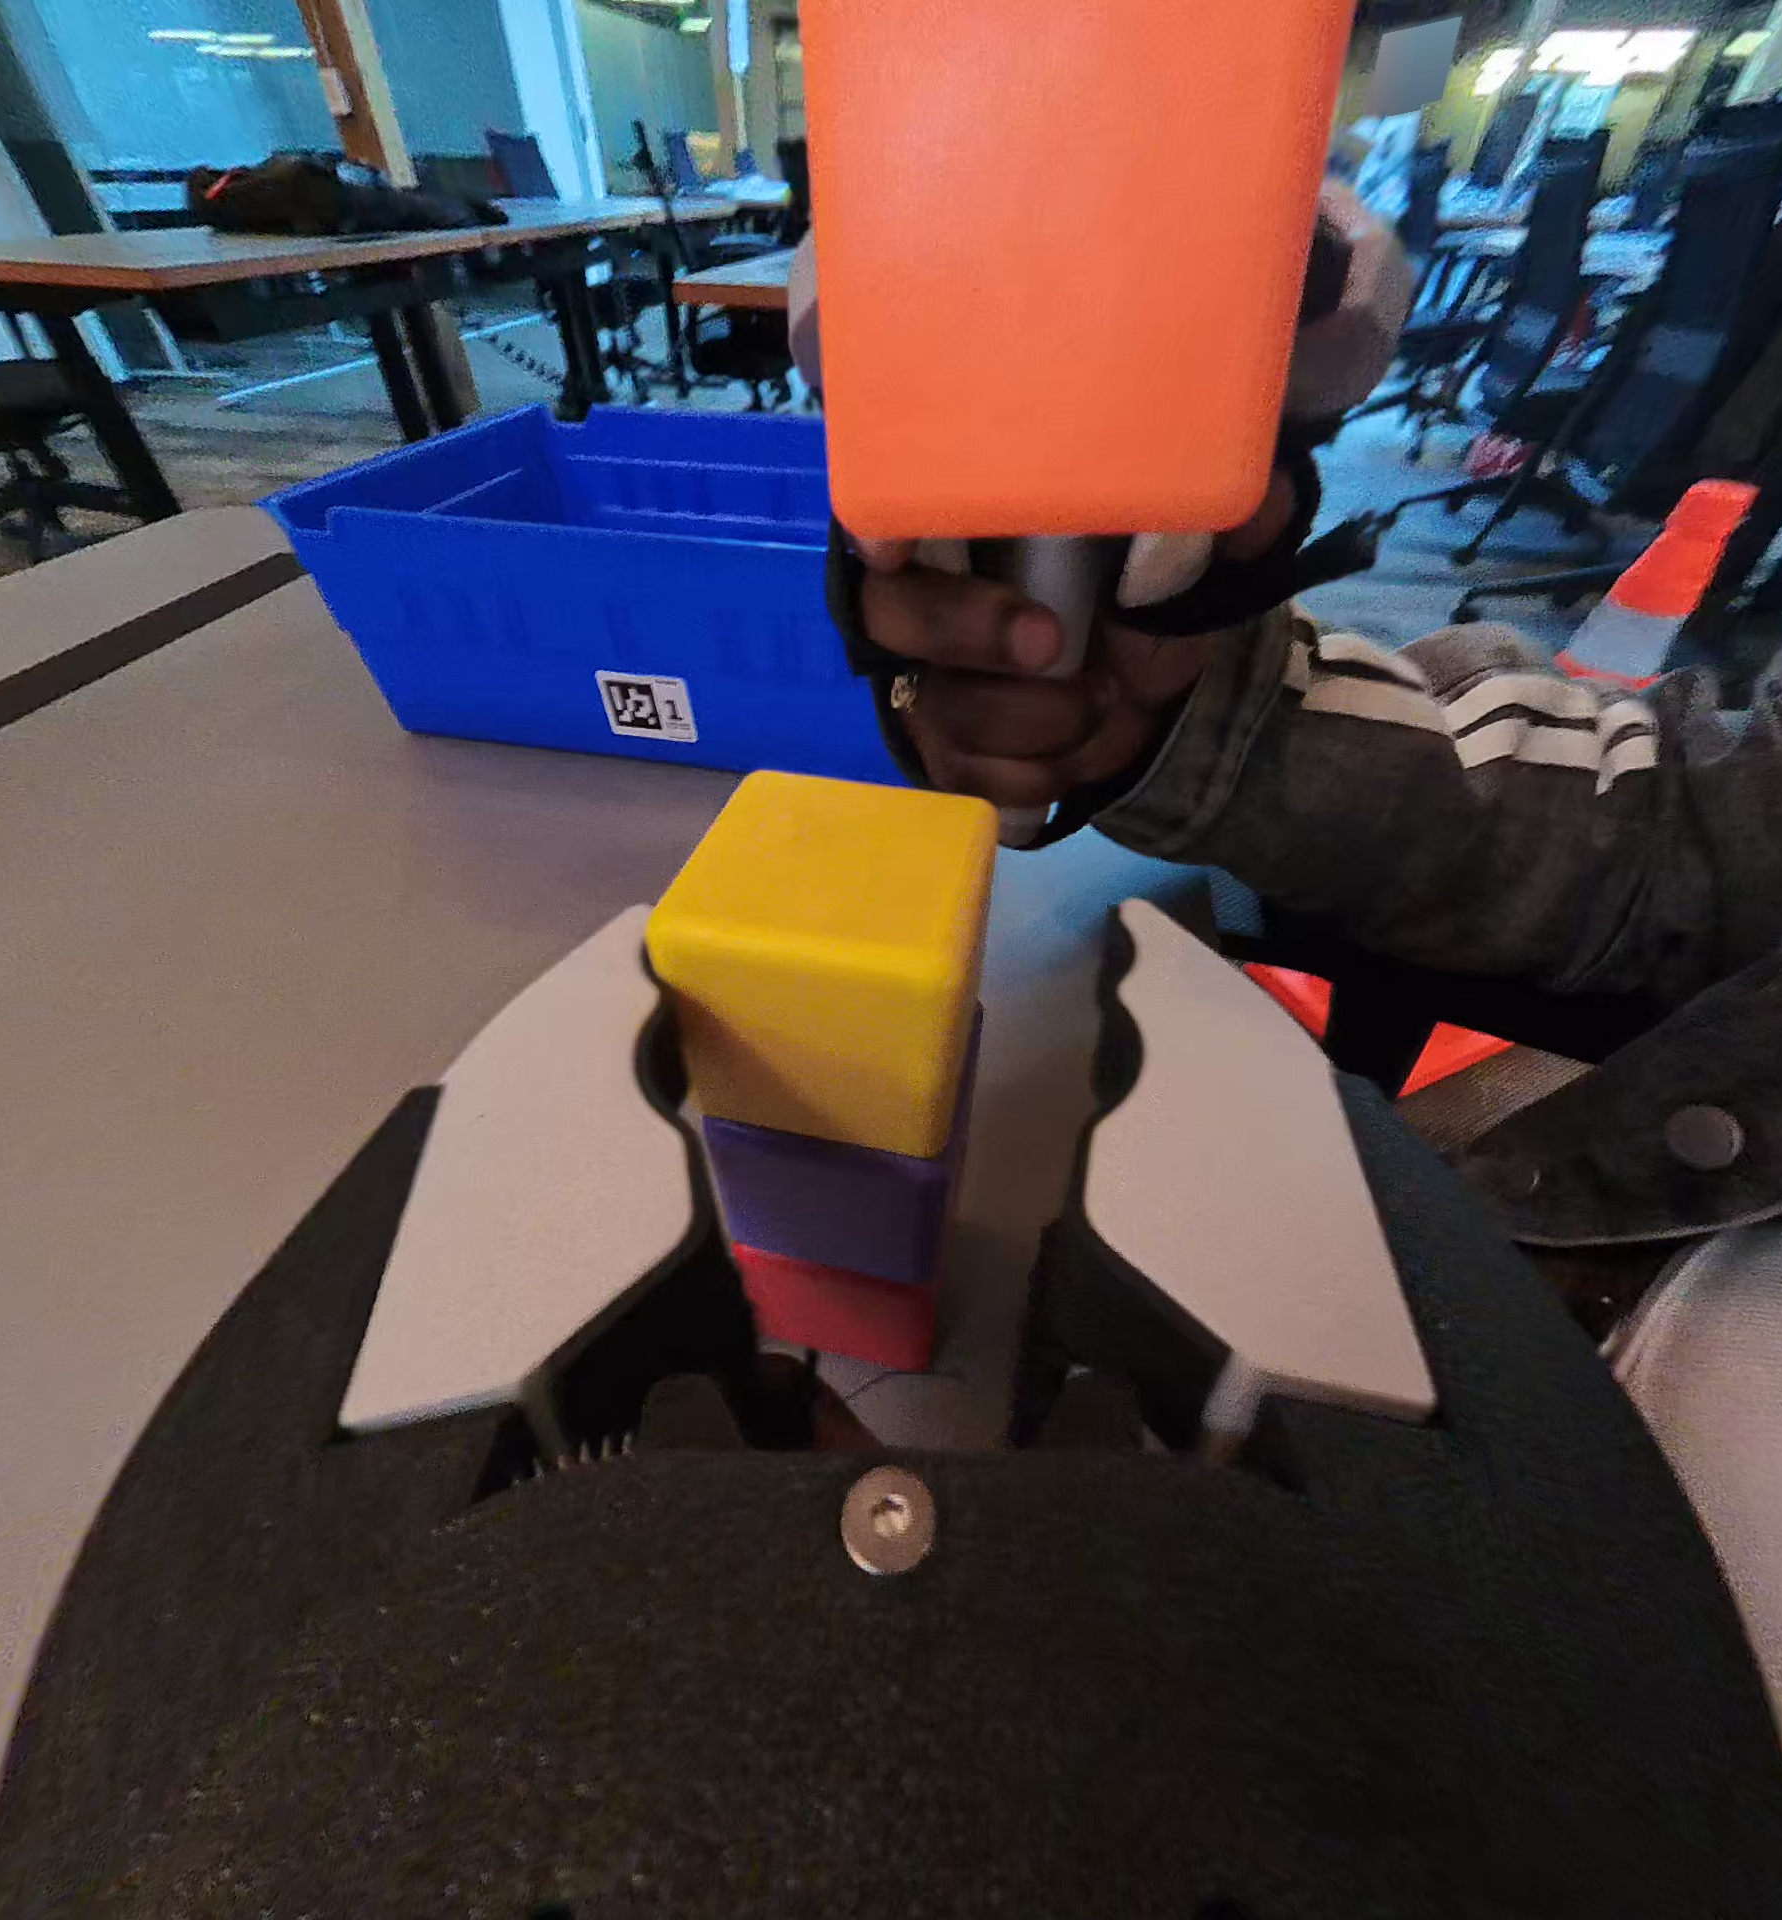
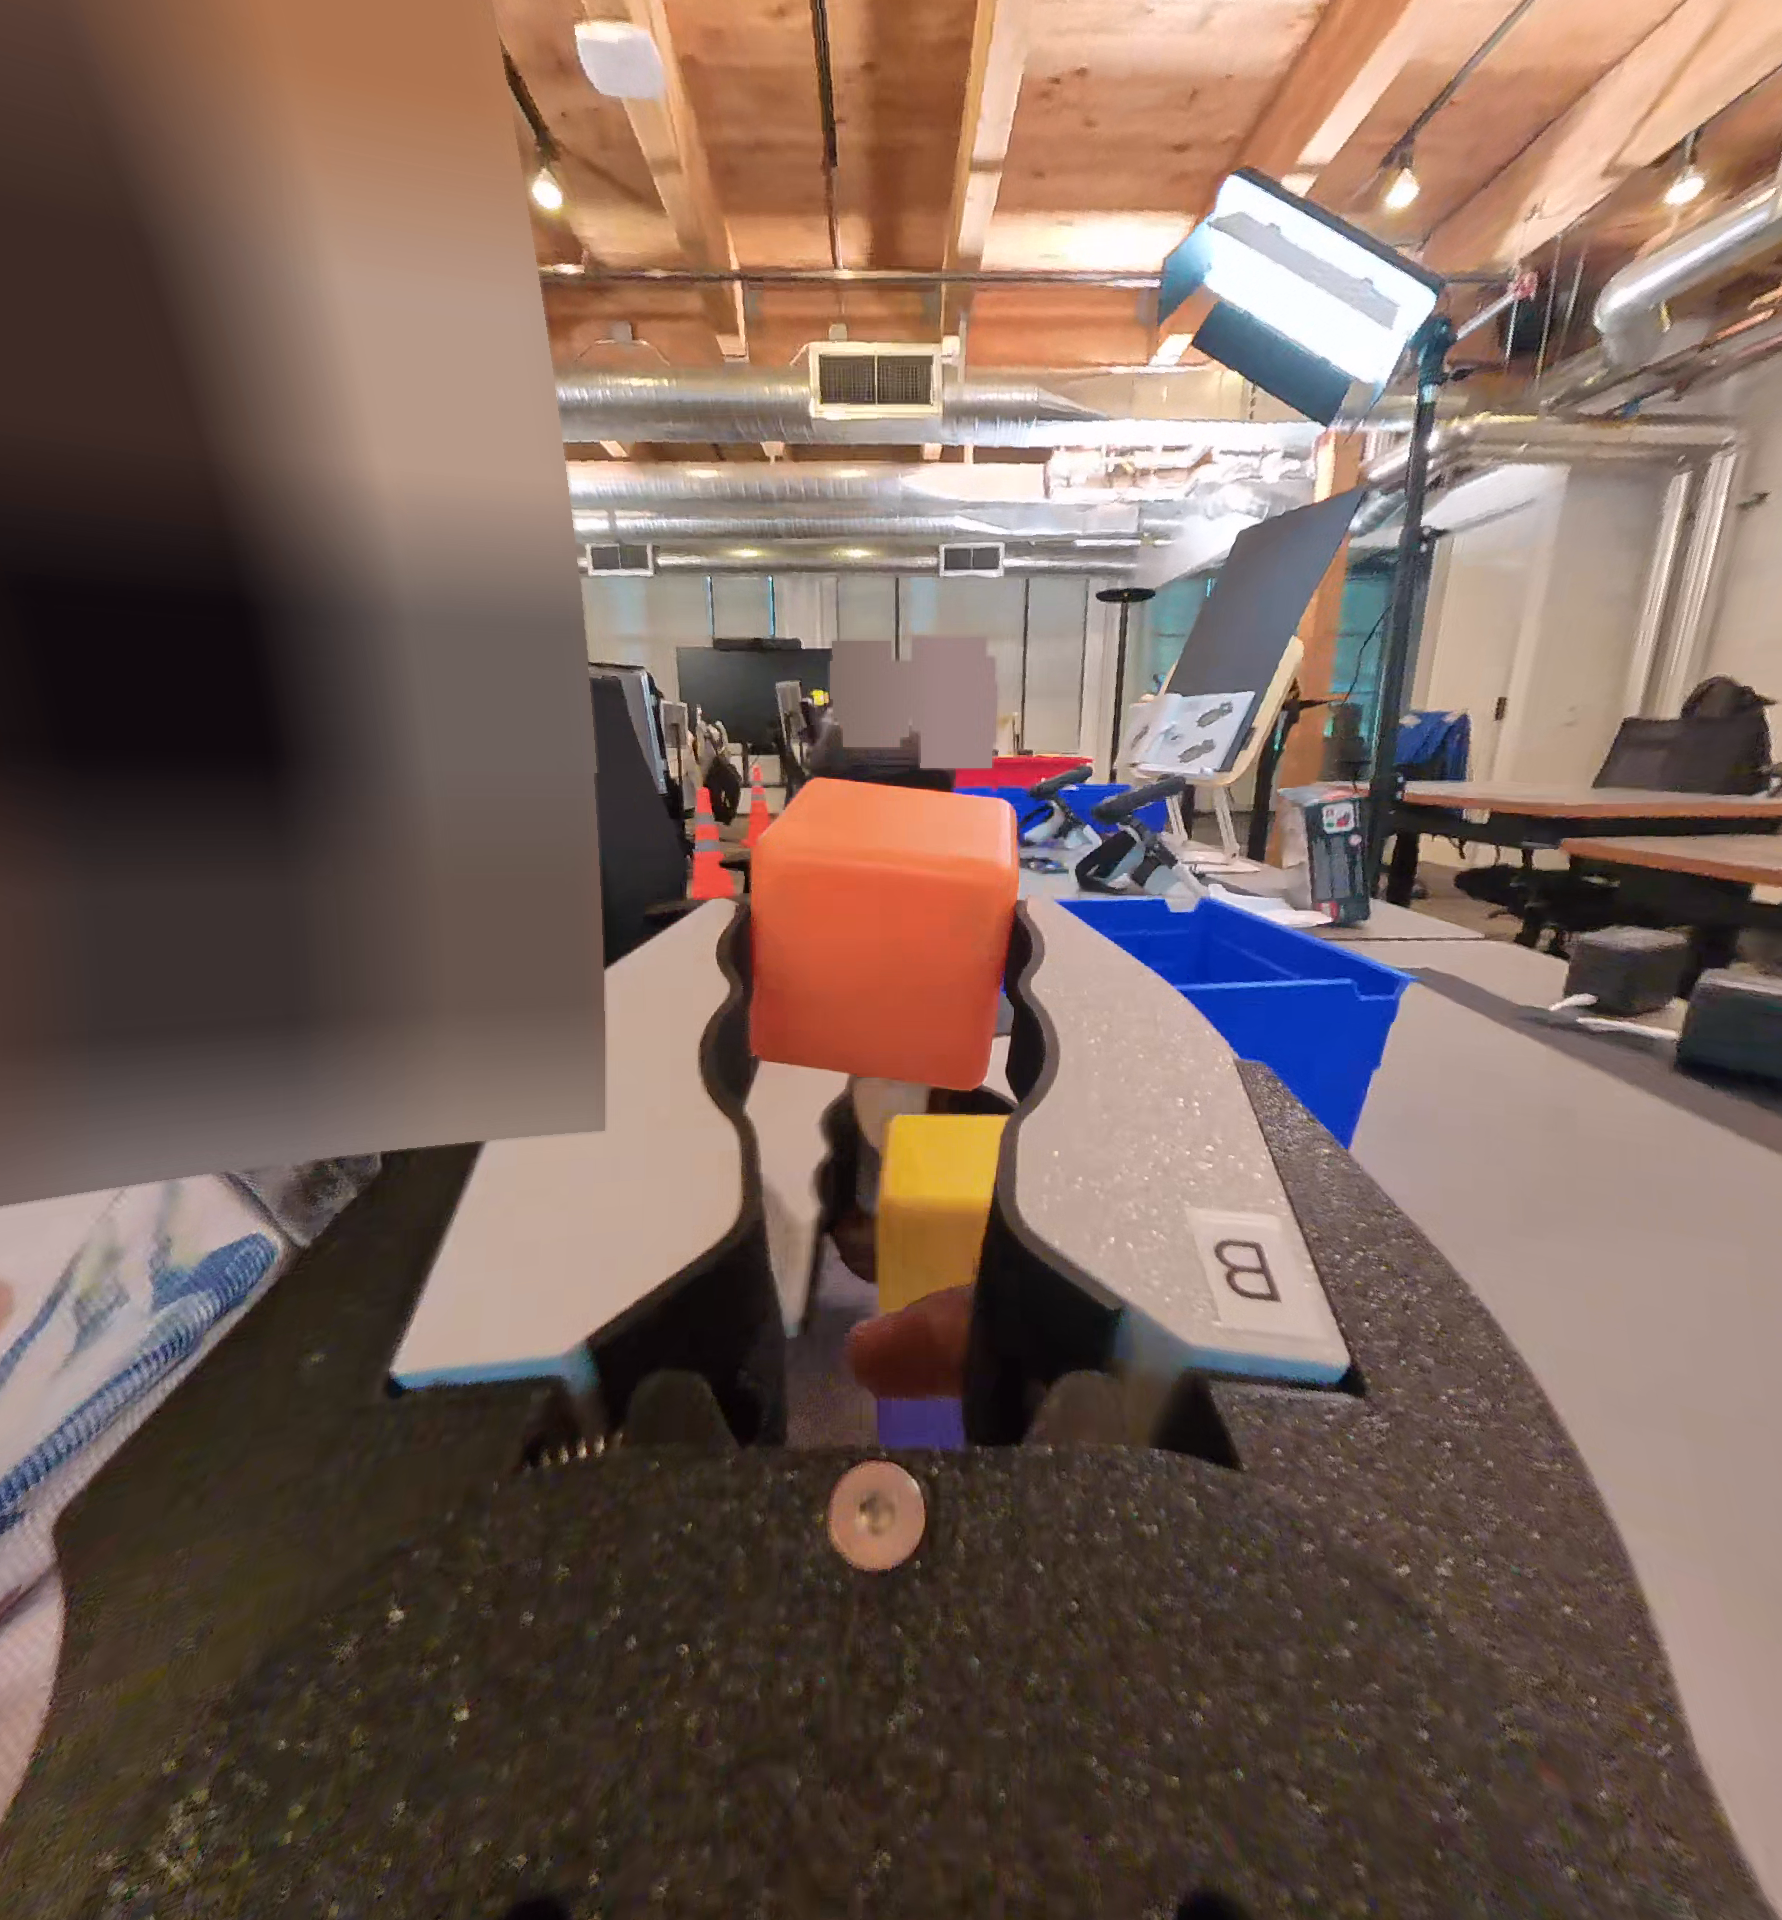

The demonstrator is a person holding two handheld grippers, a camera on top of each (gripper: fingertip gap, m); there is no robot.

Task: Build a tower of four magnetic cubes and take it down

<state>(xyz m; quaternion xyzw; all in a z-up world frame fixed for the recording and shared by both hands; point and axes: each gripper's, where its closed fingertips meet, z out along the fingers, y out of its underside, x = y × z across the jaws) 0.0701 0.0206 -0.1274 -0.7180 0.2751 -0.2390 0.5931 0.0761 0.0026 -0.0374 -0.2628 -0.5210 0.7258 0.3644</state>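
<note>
Right wrist view shows the right gripper pinching an orange cube between both pads, above a stack of yellow cube, purple cube and red cube on the grey table (blue bin behind), while the left gripper stands spread around the stack, one finger against the yellow cube.

Each gripper is built with pale grey fingers edged by wavy black pads, on a black speckled body; behind them a silver screw is set. A dark striped sleeve is worn.
</note>
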